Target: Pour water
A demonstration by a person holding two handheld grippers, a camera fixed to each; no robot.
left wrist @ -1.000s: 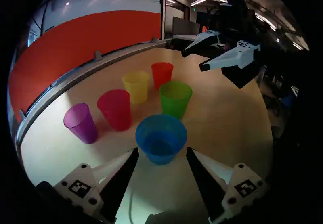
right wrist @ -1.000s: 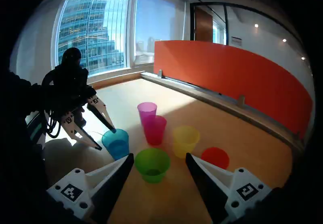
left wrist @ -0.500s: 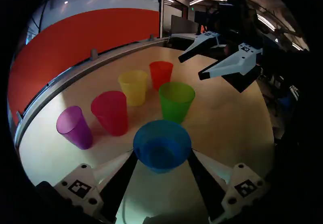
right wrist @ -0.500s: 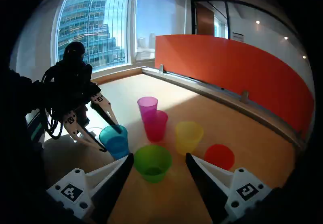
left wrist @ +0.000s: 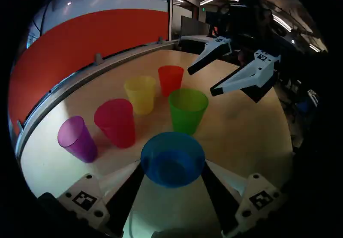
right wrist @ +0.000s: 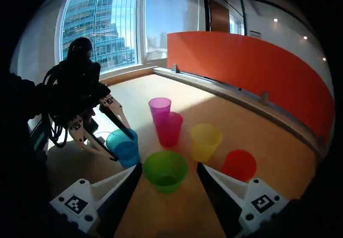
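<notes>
A blue cup [left wrist: 173, 158] stands at the near end of a cluster of cups, and some liquid seems to lie in it. My left gripper [left wrist: 171, 165] is open, its two fingers flanking the blue cup's sides. In the right gripper view the same left gripper [right wrist: 123, 146] straddles the blue cup [right wrist: 124, 150], held by a dark-sleeved person. A green cup [right wrist: 165, 176] stands just ahead of my right gripper [right wrist: 169, 166], which is open and apart from it. In the left gripper view the right gripper [left wrist: 200, 82] hovers above and beyond the green cup [left wrist: 187, 109].
Purple [left wrist: 76, 138], pink [left wrist: 115, 122], yellow [left wrist: 140, 93] and red [left wrist: 170, 79] cups stand in a curved row on the wooden table [left wrist: 240, 126]. An orange partition [left wrist: 85, 36] runs along the far edge. Tall windows [right wrist: 98, 28] lie behind the person [right wrist: 75, 88].
My left gripper has moved forward, so the blue cup now sits between its fingers rather than ahead of them. The right gripper has drifted slightly nearer the green cup.
</notes>
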